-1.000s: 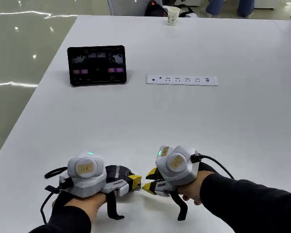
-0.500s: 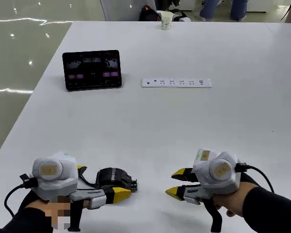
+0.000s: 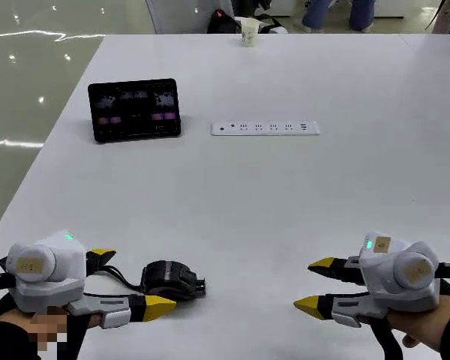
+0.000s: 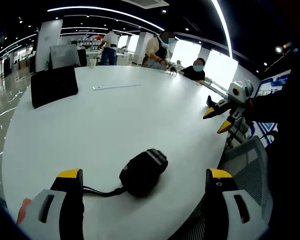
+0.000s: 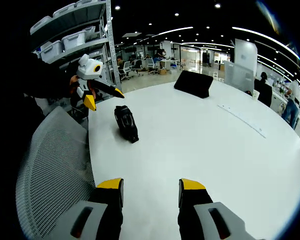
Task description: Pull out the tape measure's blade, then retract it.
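The black tape measure [image 3: 172, 279] lies on the white table [image 3: 232, 202] near its front edge, with no blade showing and its black strap [image 4: 97, 191] trailing toward the left gripper. My left gripper [image 3: 131, 279] stands open just left of it; the case [image 4: 143, 171] sits ahead of the wide-spread jaws, untouched. Well off to the right, my right gripper [image 3: 313, 284] is open and holds nothing. The right gripper view has the tape measure [image 5: 126, 122] far ahead of that gripper [image 5: 151, 184], with the left gripper [image 5: 102, 95] beyond it.
A dark tablet [image 3: 134, 109] stands at the back left, and a white power strip [image 3: 265, 128] lies mid-table. A paper cup [image 3: 248, 31] sits at the far edge. A grey mesh chair [image 5: 55, 165] is beside the table's front edge.
Both grippers have drawn apart, the left one leftward and the right one rightward. The tape measure has stayed on the table, with no gripper on it now.
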